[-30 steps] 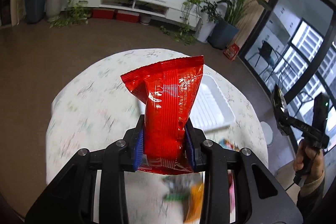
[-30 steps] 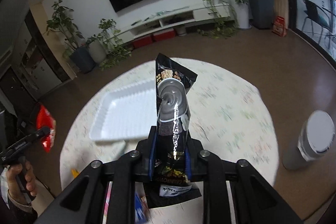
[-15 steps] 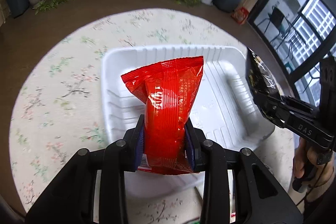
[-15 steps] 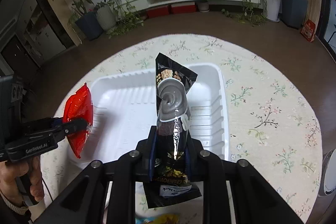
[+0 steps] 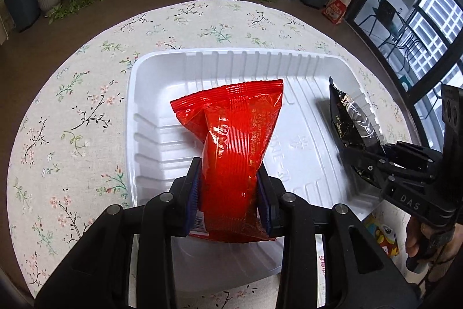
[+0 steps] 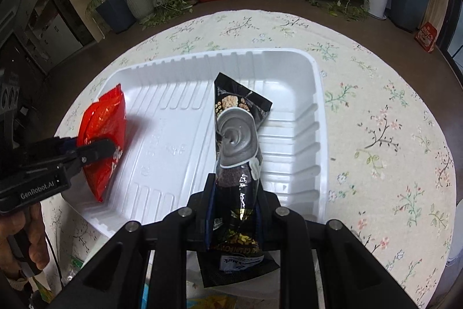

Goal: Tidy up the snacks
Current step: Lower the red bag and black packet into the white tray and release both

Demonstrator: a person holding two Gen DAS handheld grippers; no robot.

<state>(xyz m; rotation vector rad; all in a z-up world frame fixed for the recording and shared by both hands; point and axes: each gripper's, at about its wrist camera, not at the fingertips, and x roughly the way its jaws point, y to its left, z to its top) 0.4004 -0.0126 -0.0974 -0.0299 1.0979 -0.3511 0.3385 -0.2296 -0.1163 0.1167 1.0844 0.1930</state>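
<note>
My left gripper (image 5: 228,193) is shut on a red snack bag (image 5: 234,135) and holds it over the left half of the white ribbed tray (image 5: 231,57). My right gripper (image 6: 235,201) is shut on a black snack bag (image 6: 237,141) and holds it over the tray's right half (image 6: 315,112). Each view shows the other gripper: the right one with the black bag (image 5: 353,123) at the tray's right end, the left one with the red bag (image 6: 105,135) at its left end. Whether either bag touches the tray floor I cannot tell.
The tray sits on a round table with a floral cloth (image 5: 86,112). Loose colourful snack packs (image 5: 382,236) lie on the table near its front edge, also low in the right wrist view (image 6: 211,301). Floor, plants and a TV shelf lie beyond.
Both grippers have moved forward and down over the tray with their bags still held. The tray now fills the middle of both views.
</note>
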